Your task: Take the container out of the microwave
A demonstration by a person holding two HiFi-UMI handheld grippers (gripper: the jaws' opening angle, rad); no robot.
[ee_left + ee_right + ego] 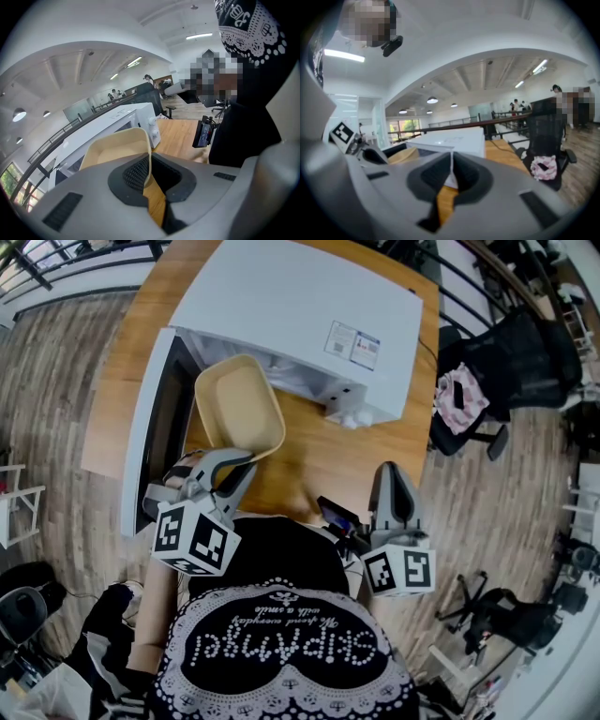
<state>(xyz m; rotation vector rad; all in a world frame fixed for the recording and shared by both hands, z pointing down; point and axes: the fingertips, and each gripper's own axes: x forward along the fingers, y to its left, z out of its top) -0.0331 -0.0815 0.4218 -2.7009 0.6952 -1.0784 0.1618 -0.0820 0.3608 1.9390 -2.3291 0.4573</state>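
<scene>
A beige rectangular container (240, 409) hangs tilted in front of the white microwave (300, 315), outside its cavity. My left gripper (234, 470) is shut on the container's near rim. In the left gripper view the thin rim of the container (117, 150) sits pinched between the dark pads (136, 172) of the left gripper (149, 161), with the microwave (119, 123) behind. My right gripper (392, 472) hovers over the wooden table (309, 456) to the right, shut and empty. In the right gripper view the right gripper (452, 164) has its jaws closed together, facing the microwave (450, 140).
The microwave door (148, 427) stands swung open to the left. A small black device (336, 514) sits near the table's front edge, close to the person's body. A black office chair (506, 362) with a pink item stands right of the table.
</scene>
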